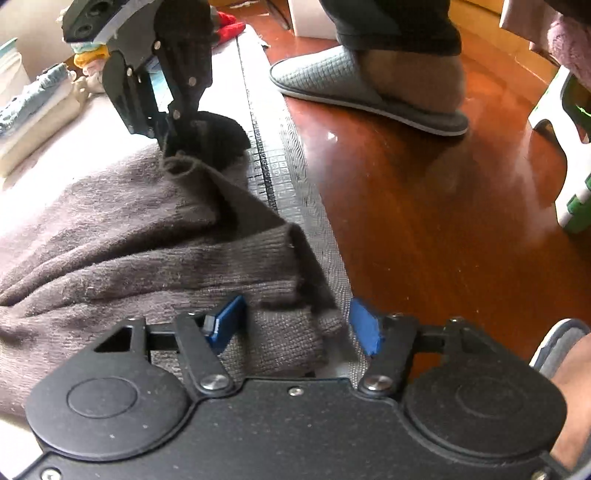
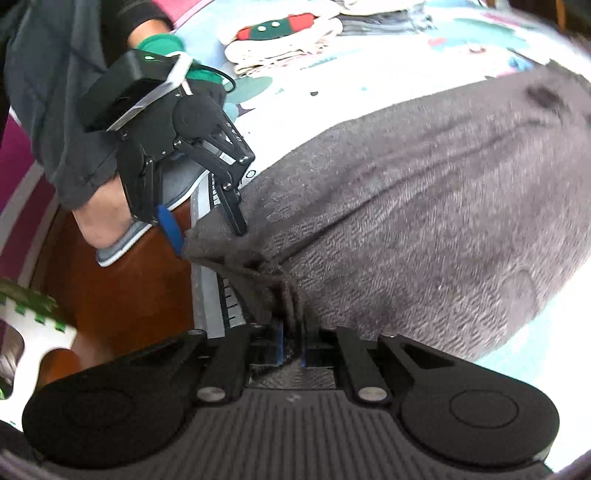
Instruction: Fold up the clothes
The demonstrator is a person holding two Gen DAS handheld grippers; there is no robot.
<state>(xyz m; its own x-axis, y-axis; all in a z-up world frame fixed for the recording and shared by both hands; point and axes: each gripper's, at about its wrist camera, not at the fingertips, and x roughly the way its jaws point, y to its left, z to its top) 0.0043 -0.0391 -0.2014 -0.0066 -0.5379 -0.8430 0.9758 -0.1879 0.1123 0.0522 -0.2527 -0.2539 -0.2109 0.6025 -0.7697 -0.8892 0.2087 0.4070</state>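
The knitted sweater [image 1: 110, 236] lies spread on the bed [image 1: 110, 122], its hem along the bed's right edge in the left wrist view, beside the floor [image 1: 424, 221]. The left gripper [image 1: 295, 325] sits near, straddling the sweater's corner at that edge; the right gripper [image 1: 173, 147] is farther along the same edge, on the hem. On the floor to the right stands a slippered foot [image 1: 351, 85], with a stool [image 1: 569, 147] at far right. Folded clothes [image 1: 33, 99] lie on the bed far left, a soft toy [image 2: 280, 33] beyond the sweater
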